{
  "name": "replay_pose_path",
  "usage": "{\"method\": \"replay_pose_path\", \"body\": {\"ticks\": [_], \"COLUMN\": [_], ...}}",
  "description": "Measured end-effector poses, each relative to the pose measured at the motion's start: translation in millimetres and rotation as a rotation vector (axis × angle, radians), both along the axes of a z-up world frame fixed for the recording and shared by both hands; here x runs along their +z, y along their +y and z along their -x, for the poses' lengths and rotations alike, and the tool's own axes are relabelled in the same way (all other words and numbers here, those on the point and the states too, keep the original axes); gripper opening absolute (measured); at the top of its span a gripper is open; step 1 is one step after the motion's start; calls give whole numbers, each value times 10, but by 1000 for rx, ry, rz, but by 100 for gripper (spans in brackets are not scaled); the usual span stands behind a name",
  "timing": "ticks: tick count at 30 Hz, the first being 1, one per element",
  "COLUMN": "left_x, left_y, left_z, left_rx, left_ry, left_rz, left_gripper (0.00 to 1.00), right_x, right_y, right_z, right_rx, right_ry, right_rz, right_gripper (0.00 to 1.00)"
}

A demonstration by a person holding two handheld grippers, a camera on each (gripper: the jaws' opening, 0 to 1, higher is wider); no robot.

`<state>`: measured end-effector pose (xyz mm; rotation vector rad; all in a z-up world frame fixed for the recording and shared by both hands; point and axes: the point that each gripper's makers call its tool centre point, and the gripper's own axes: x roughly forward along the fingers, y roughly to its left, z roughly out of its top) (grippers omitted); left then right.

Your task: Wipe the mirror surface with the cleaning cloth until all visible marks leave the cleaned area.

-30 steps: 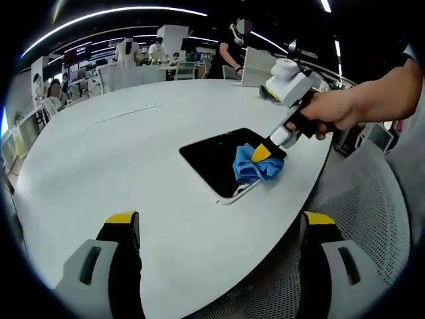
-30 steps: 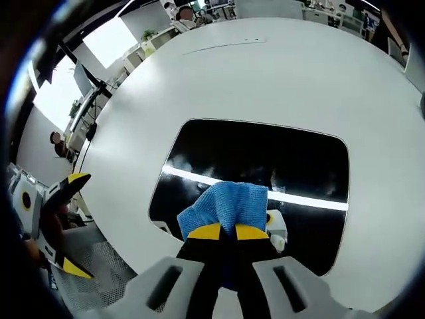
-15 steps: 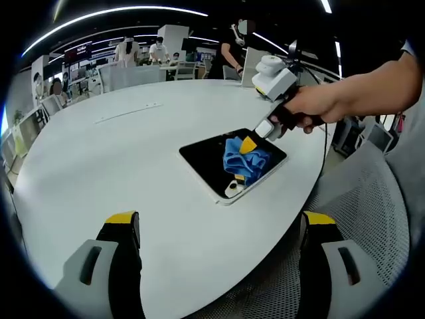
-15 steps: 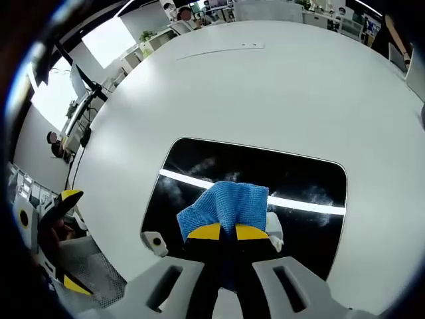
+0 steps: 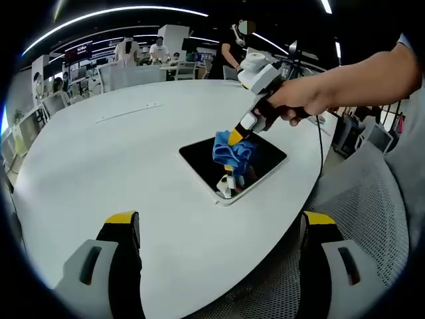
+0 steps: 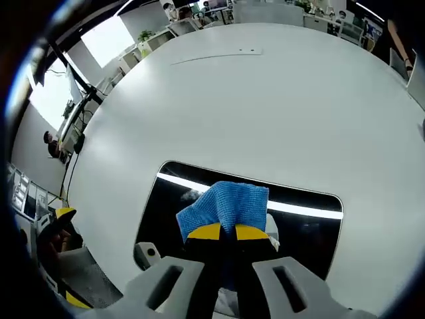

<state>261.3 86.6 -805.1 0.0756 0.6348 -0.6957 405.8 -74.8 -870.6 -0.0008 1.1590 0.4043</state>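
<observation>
Right gripper [image 6: 222, 232] is clenching the blue cloth [image 6: 224, 203] and pressing it on the mirror [image 6: 312, 229], left gripper [image 5: 216, 229] is hovering released near the table [image 5: 99, 159] edge.

Round white table [image 5: 119, 166], ceiling light strips [image 5: 113, 13], distant desks [image 5: 133, 72].

One round white table [image 5: 99, 166] carries one dark rectangular mirror [image 5: 202, 158] with one blue cleaning cloth [image 5: 229, 149] on it. Two grippers count in all: the left gripper [image 5: 216, 262], its two yellow-tipped jaws rising far apart in the left gripper view, and the right gripper [image 6: 227, 232], its two jaws pinched together on the cloth. One hand [image 5: 302, 106] grips the right tool. At least four people stand or sit among the desks behind the table; farther figures are too small to count.
</observation>
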Motion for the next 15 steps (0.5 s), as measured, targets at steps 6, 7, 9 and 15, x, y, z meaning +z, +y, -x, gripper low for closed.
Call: {"method": "replay_pose_path", "body": {"ticks": [6, 7, 9, 15], "left_x": [0, -1, 1, -19], "left_y": [-4, -6, -13, -11], "left_z": [0, -1, -3, -12], "left_rx": [0, -1, -3, -3], "left_ry": [2, 1, 0, 5], "left_rz": [4, 5, 9, 9], "left_gripper": [99, 99, 99, 99], "right_x": [3, 2, 3, 16], "right_y": [2, 4, 2, 5], "right_z": [-122, -139, -184, -282], "right_rx": [-17, -14, -13, -2], "right_ry": [12, 11, 10, 0], "right_rz": [-8, -5, -2, 10], "right_gripper": [0, 0, 0, 0]}}
